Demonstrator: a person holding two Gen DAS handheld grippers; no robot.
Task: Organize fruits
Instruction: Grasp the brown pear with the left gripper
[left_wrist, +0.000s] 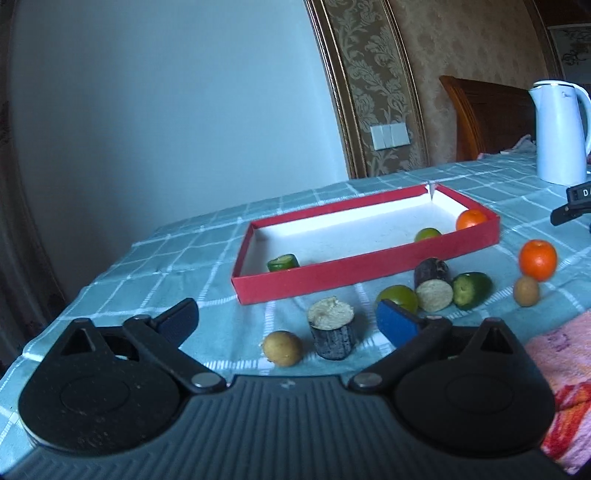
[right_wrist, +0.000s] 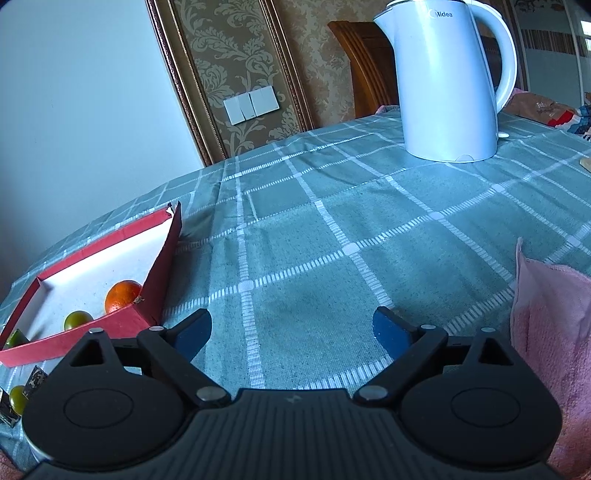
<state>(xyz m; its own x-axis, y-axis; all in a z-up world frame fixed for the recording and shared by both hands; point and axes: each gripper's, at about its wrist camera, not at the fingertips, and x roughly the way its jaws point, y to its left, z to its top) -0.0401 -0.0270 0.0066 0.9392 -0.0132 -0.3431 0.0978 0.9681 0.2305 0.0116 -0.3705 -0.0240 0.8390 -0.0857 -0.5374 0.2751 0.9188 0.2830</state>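
Left wrist view: the left gripper (left_wrist: 286, 325) stands with jaws spread wide and nothing between the pads. Ahead of it on the checked tablecloth (left_wrist: 207, 254) lie a kiwi (left_wrist: 282, 348) and a dark cane piece (left_wrist: 332, 332) standing on end. Farther right: a green lime (left_wrist: 399, 297), a second cane piece (left_wrist: 433, 284), a cucumber chunk (left_wrist: 471, 290), a second kiwi (left_wrist: 526, 291) and an orange (left_wrist: 537, 259). The red tray (left_wrist: 332, 275) holds three items — a cucumber piece (left_wrist: 283, 263), a lime and an orange.

Right wrist view: the right gripper (right_wrist: 291, 332) is likewise spread wide, empty, above bare cloth. The tray lies at left; a white kettle (right_wrist: 448, 81) stands at the far side; a pink towel (right_wrist: 550, 306) lies at right.
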